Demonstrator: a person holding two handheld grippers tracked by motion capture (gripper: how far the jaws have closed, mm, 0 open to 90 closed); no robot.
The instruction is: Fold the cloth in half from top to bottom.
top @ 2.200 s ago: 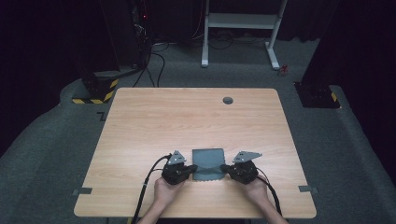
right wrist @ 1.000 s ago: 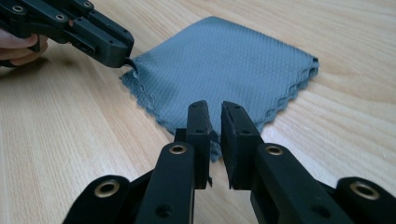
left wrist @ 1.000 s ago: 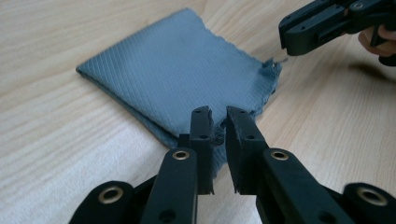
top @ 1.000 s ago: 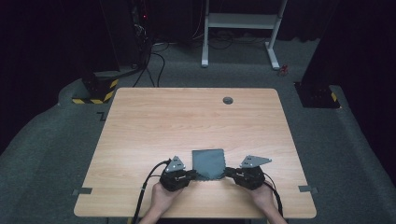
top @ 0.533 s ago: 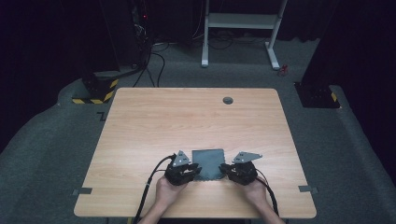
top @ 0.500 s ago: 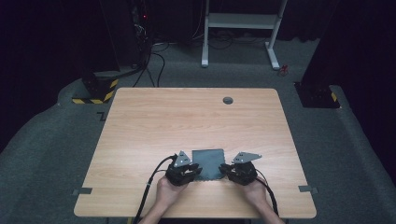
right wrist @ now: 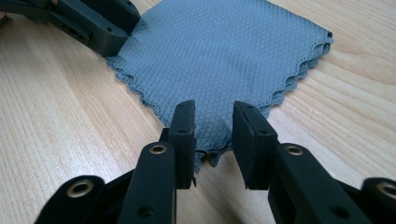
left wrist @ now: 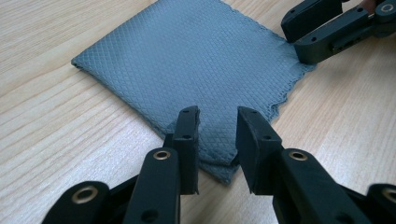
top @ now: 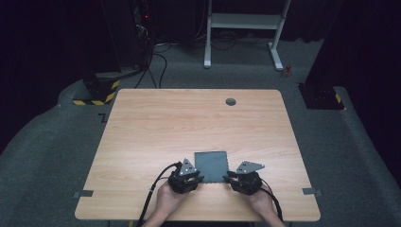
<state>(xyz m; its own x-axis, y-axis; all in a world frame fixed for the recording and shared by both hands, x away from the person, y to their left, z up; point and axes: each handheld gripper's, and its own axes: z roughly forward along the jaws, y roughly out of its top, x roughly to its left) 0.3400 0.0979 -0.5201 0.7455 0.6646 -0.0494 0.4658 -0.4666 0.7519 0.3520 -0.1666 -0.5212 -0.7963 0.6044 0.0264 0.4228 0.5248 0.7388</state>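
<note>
Cloth point(top: 212, 166), grey and folded into a near square, lies flat on my wooden surface point(top: 189, 123) close to the near edge, between my two hands. Its sides run roughly square to the surface edges, with no clear long axis that I can make out; the scalloped edge faces my right side and the smoother folded edge my left.

My left tongs point(left wrist: 218, 135) stand partly open over the cloth's near left corner, and their jaws have just been opening. That corner sits in the gap between the jaws, slightly lifted in layers, and the pads do not press on it. My right tongs point(right wrist: 214, 130) are likewise partly open, jaws just opened, straddling the near right corner where the scalloped layers show; the pads stand clear of the fabric on both sides.

In each gripper view the other tongs appear at the far corner of the cloth, their tips resting at its edge.

Farther off, a small dark round grommet point(top: 231, 101) sits in the surface near the far edge, well apart from the cloth. Nothing lies between my tongs and the cloth.
</note>
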